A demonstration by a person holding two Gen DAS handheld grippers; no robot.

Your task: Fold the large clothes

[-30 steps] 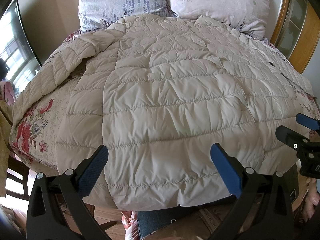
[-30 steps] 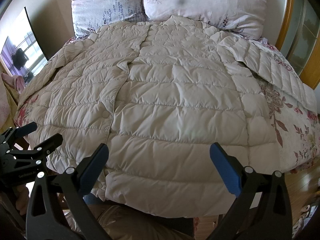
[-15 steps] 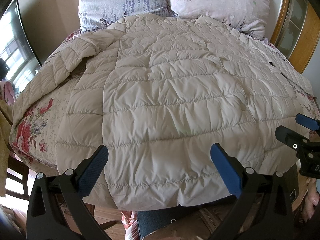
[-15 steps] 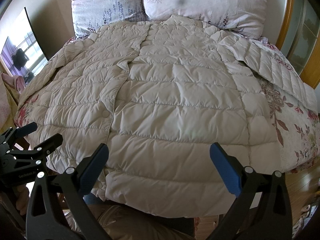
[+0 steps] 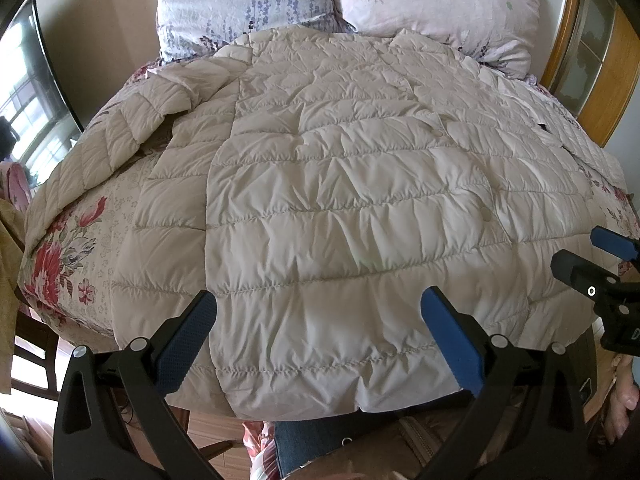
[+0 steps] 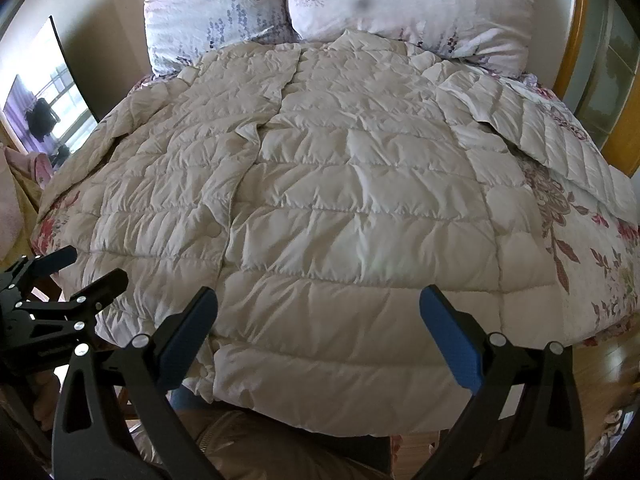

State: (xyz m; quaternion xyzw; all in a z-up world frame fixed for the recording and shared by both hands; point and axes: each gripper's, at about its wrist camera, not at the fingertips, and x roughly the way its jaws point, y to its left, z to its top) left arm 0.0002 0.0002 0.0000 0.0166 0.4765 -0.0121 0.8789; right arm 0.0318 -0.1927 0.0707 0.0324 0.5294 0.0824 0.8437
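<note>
Cream-white quilted down fabric fills both views: a long puffer coat (image 5: 340, 208) lies spread flat on the bed (image 5: 68, 264), front side up, its snap placket running from collar to hem. All places below are given relative to this coat.

Its collar end touches two floral pillows (image 6: 216, 8), one lavender-printed (image 5: 244, 0) and one pinker (image 5: 440, 4), which stand against the wall beyond it. Its hem hangs just over the near edge of the bed. One sleeve (image 5: 120, 132) angles outward from the shoulder on the left wrist's side, lying on the rose-patterned bedspread; the other sleeve (image 6: 552, 140) stretches outward on the opposite side over the same spread. A wooden bed frame (image 6: 576, 40) rises past that far sleeve.

The left claw (image 5: 318, 340) hangs over the hem, its blue-padded fingers (image 5: 188, 344) spread wide with nothing between them, not touching the fabric. The right claw (image 6: 318, 340) hovers likewise above the hem, fingers (image 6: 452, 344) wide apart and empty. Each claw shows at the edge of the other's view, beside the hem corners. Below the hem, the person's jeans (image 5: 316, 444) and tan jacket show.
</note>
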